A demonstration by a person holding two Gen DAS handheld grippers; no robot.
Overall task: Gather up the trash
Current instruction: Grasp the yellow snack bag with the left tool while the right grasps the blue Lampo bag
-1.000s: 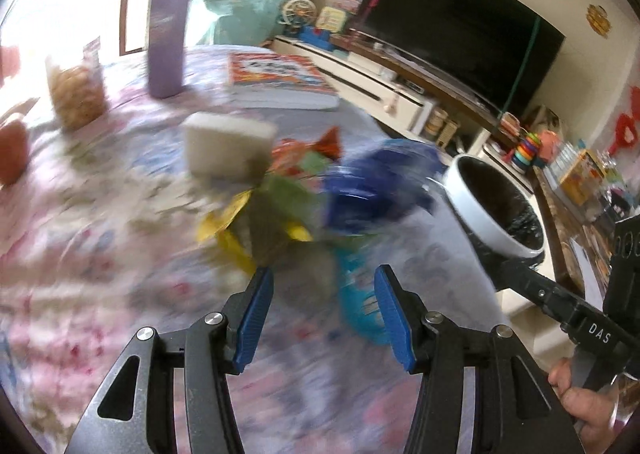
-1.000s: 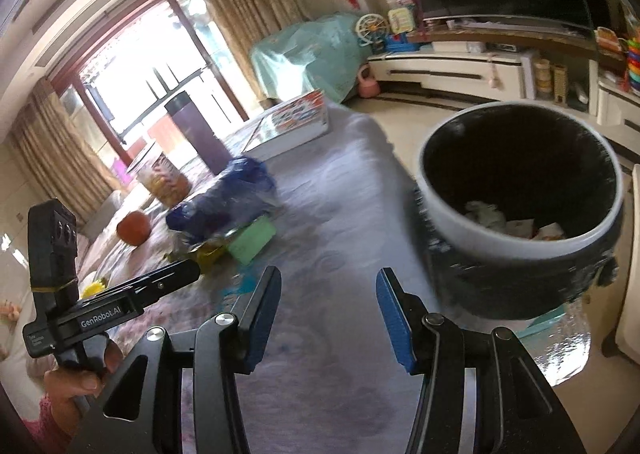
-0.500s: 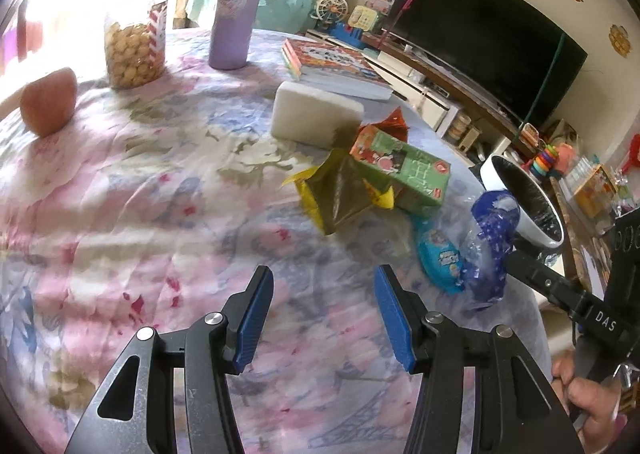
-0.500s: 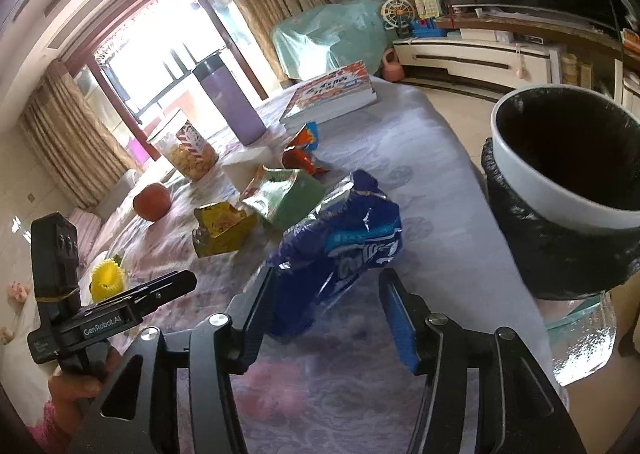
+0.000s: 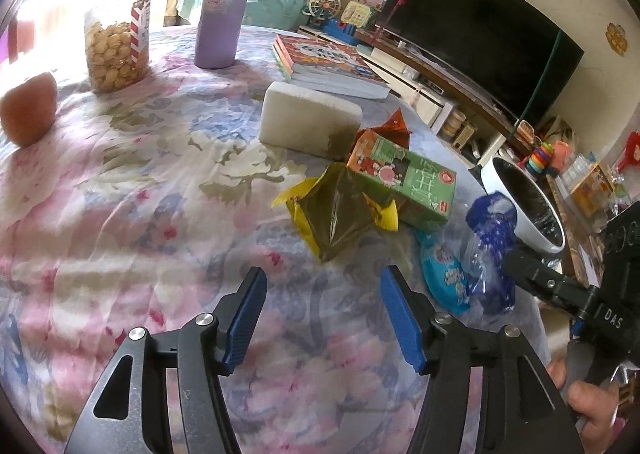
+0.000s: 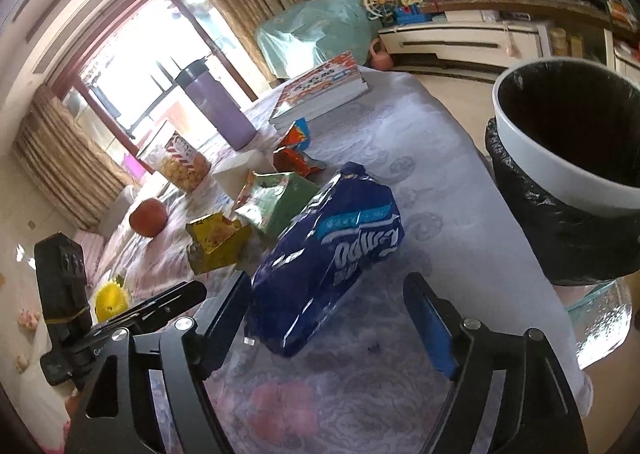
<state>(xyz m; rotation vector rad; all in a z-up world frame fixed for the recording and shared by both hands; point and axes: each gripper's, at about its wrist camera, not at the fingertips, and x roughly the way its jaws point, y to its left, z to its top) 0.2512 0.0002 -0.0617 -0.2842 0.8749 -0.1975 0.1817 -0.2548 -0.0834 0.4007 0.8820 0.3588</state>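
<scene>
Where it pinched before — right tool point(image 6: 326, 320) opening, blue wrapper point(image 6: 326, 254) loose between.

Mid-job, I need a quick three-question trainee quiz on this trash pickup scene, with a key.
1. True or false: the right gripper has a firm two-sided grip on the blue tissue wrapper.
2. Which stands nearest the bin? A) purple tumbler B) blue tissue wrapper C) cookie jar
3. What lies between the left gripper fingers?

Key: 1. False; its fingers are opening, and one stands clear of the wrapper. 2. B. 3. Nothing; only the floral tablecloth lies beyond, with the yellow wrapper just ahead.
</scene>
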